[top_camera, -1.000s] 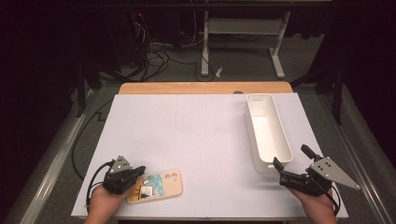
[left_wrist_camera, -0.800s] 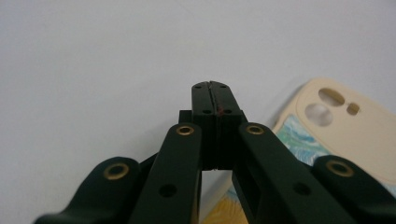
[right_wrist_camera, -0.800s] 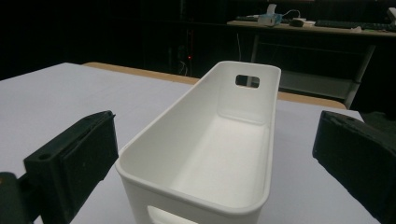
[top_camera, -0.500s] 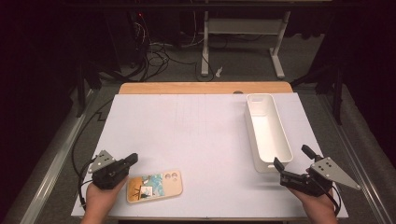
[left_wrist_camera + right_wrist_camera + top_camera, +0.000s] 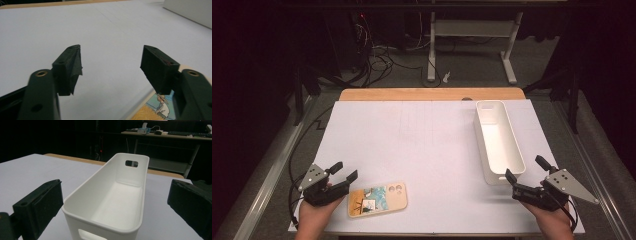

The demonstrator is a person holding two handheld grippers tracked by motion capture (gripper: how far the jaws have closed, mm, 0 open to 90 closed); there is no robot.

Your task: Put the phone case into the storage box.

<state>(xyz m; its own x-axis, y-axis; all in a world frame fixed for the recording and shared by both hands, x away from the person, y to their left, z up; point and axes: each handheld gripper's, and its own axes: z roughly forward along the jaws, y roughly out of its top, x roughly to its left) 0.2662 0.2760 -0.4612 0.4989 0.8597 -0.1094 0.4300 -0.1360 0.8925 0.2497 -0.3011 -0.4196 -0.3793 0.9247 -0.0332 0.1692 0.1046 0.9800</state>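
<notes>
At the desk's near edge, the left tongs (image 5: 346, 172), which have just been opening, stand wide and empty beside the phone (image 5: 377, 199); the right tongs (image 5: 525, 177) gape before the empty white bin (image 5: 499, 141). Phone not yet binned, I judge.

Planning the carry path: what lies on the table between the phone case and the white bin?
Nothing: in the high view, only bare white table surface separates the picture-printed phone case from the long white plastic bin.

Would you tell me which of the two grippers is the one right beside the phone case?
The left gripper, at the table's near left corner: the phone case lies just by its open jaws. The right gripper faces the white bin.
</notes>
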